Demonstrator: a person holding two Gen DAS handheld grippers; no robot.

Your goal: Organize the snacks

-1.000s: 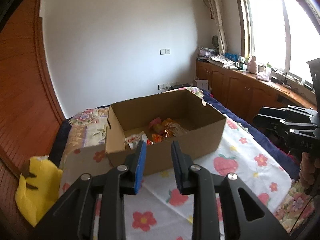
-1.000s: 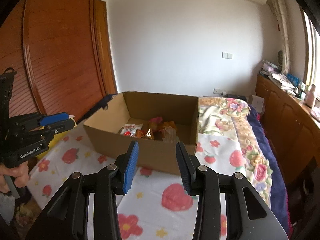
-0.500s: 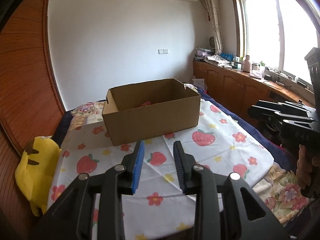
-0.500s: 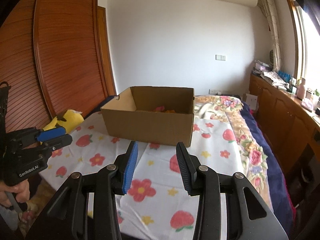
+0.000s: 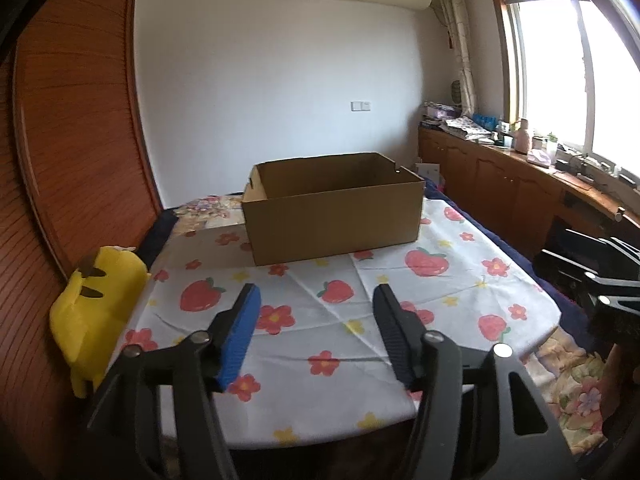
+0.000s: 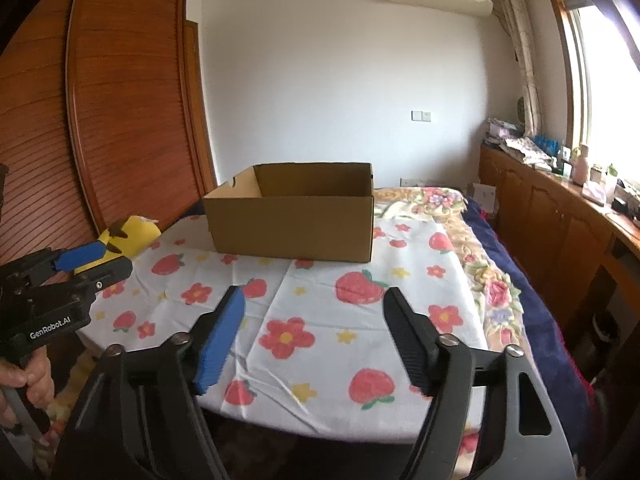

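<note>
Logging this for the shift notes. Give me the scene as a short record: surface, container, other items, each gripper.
surface: bed under a strawberry-print sheet
container: open cardboard box on the sheet, contents hidden from this angle
beside bed: yellow plush toy
left gripper: open, jaws just widened, nothing between them
right gripper: open, jaws just widened, nothing between them

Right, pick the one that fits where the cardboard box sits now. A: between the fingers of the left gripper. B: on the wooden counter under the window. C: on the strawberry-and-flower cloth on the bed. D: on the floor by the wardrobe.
C: the cardboard box rests on the strawberry-and-flower cloth, beyond both open, empty grippers.
</note>
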